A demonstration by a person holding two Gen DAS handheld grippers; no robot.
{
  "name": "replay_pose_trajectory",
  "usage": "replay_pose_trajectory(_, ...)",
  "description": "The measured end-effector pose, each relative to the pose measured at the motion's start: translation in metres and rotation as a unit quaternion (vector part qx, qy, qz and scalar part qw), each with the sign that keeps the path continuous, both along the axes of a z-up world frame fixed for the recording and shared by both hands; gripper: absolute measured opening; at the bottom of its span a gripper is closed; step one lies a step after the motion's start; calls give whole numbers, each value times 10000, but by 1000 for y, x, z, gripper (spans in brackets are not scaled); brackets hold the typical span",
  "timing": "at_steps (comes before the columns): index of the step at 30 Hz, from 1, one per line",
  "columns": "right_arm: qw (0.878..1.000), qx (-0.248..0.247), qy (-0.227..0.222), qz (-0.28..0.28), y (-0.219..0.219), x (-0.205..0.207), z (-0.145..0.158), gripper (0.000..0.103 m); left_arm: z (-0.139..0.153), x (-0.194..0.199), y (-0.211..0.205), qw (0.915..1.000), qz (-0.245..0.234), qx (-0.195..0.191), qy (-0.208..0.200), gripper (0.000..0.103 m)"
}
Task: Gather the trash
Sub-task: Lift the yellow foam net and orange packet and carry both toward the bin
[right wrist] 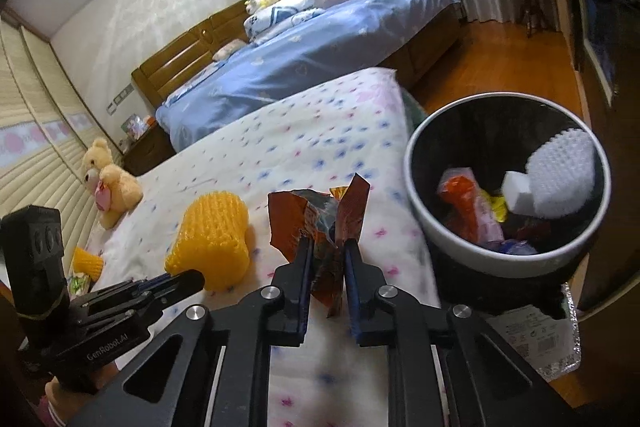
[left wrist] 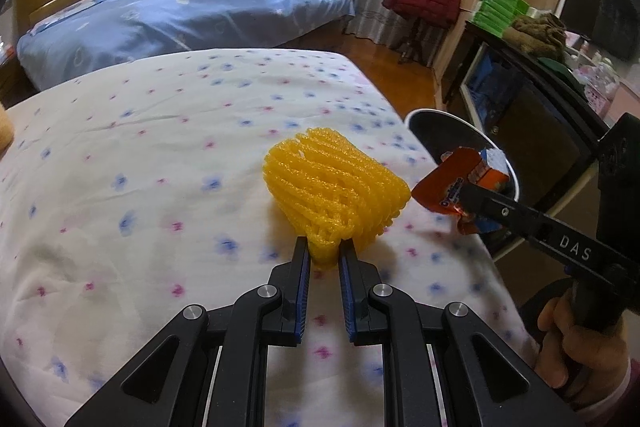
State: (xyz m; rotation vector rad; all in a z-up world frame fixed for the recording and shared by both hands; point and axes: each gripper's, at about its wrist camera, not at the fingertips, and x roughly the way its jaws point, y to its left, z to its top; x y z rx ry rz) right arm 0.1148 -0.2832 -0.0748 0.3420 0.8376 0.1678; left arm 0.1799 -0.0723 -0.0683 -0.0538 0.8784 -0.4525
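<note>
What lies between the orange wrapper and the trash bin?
Nothing but a bare strip of flowered bedsheet separates the wrapper in the right claw from the bin; the right wrist view shows it.

"das" on right tool [left wrist: 466, 203], "genrobot.ai" on left tool [right wrist: 188, 277]

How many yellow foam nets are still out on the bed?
2. One yellow foam net is pinched in the left gripper mid-bed; a smaller net lies near the teddy bear. More may be hidden.
</note>
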Motion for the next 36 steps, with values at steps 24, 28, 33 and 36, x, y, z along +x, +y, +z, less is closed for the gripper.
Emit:
replay_pose_trajectory(24, 9993, 52, -130, -336, -31, -17, 10, 15, 19, -9, -47, 9985, -480, 126, -225, 13)
replay_pose_trajectory(28, 9993, 47, -125, -363, -34, -18, 11, 15, 20, -8, -50, 9983, -519, 142, -239, 13)
replay_pose_trajectory(33, 9991, 30, -142, -398, -38, -19, 13, 15, 19, -5, -55, 9980, -561, 158, -246, 13)
replay_pose_trajectory(36, 9990, 24, -151, -429, -40, -20, 13, 15, 19, -5, -59, 9978, -592, 166, -253, 13)
